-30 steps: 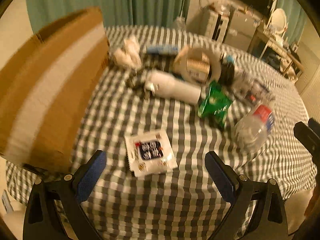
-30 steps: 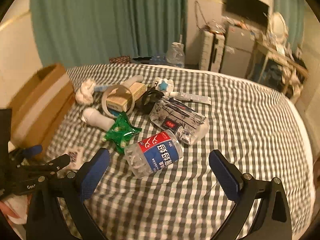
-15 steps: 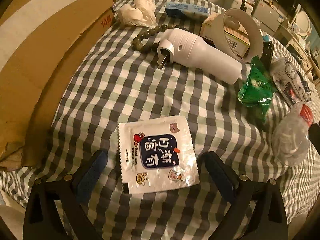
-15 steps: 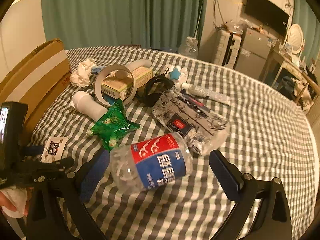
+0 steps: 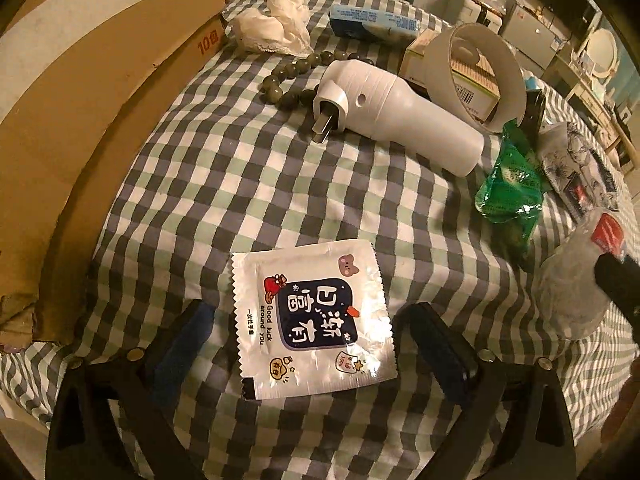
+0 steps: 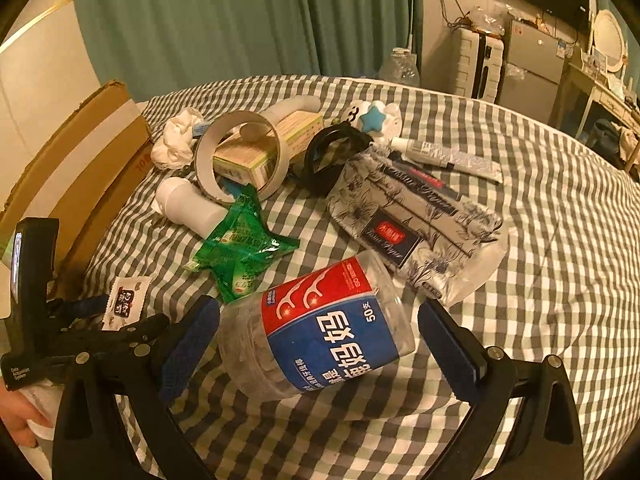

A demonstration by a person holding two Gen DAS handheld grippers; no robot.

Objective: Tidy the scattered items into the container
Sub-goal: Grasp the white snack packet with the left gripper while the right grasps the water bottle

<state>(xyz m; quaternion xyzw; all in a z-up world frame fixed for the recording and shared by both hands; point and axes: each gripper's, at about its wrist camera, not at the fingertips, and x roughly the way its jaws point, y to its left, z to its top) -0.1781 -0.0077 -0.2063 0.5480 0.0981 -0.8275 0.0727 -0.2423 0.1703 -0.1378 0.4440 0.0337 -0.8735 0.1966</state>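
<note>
Your left tool point(image 5: 308, 344) stands spread wide with the flat white packet point(image 5: 310, 322) lying square between its pads, untouched, its long edges running away from you. Your right tool point(image 6: 316, 344), equally released, straddles the plastic jar point(image 6: 320, 328) lying on its side across the gap. The cardboard box point(image 5: 80, 92) sits off to the left of both.

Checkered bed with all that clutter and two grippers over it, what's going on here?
A person is tidying loose items off the bed toward the cardboard box at its edge. The left gripper is open, straddling a flat white sachet that lies on the cover, its jaws having just narrowed slightly. The right gripper is open around a clear floss-pick jar lying on its side. Neither is gripped yet. The green packet, tissue pack and white plug-in device remain untouched.
</note>
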